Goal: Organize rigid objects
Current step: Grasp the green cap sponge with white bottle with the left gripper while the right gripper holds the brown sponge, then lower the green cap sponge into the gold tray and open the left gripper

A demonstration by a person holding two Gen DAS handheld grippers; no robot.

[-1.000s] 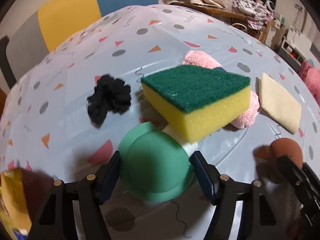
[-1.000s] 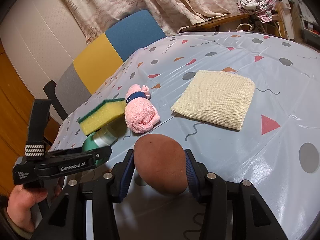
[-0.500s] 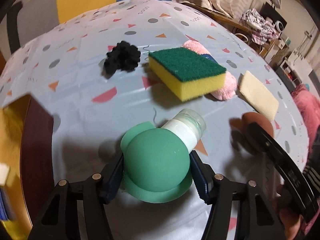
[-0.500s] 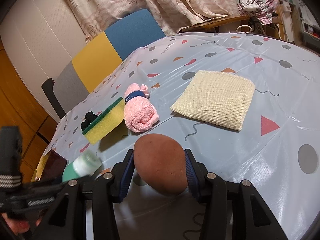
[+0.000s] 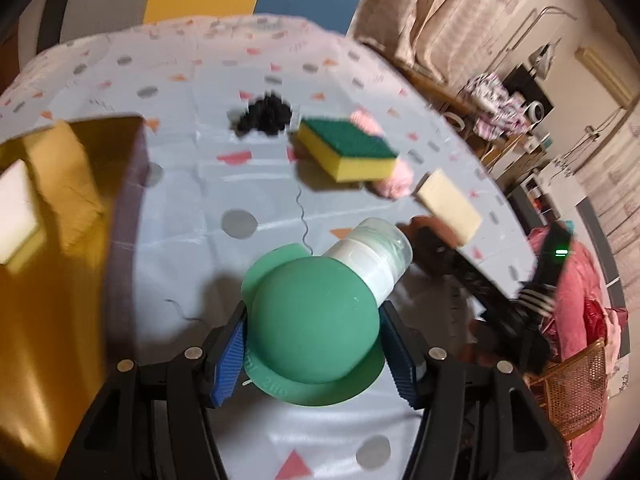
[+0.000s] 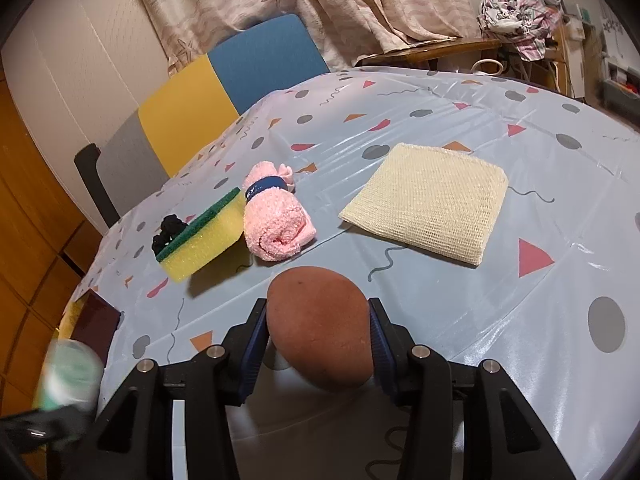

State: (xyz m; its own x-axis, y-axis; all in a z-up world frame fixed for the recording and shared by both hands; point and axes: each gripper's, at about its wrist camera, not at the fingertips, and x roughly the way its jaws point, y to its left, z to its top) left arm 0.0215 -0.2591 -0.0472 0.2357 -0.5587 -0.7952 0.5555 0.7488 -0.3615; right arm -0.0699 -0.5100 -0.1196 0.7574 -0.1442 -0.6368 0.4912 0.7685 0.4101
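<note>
My left gripper (image 5: pixel 312 344) is shut on a green squeeze bottle (image 5: pixel 316 320) with a clear cap, held above the table near a gold box (image 5: pixel 60 216) at the left. The bottle shows blurred at the lower left of the right wrist view (image 6: pixel 70 376). My right gripper (image 6: pixel 318 340) is shut on a brown egg-shaped object (image 6: pixel 318 324), just above the tablecloth. A yellow sponge with a green top (image 5: pixel 346 152) (image 6: pixel 202 236) lies further back.
A rolled pink towel (image 6: pixel 276 220), a black scrunchie (image 5: pixel 264 116) and a folded cream cloth (image 6: pixel 428 200) lie on the patterned tablecloth (image 6: pixel 520 320). A blue, yellow and grey chair (image 6: pixel 200 92) stands behind the table. A wicker basket (image 5: pixel 576 388) sits low at the right.
My left gripper has pulled back and to the left with the green bottle, away from the sponge; the gold box has come into view. The right gripper has held still with the brown object.
</note>
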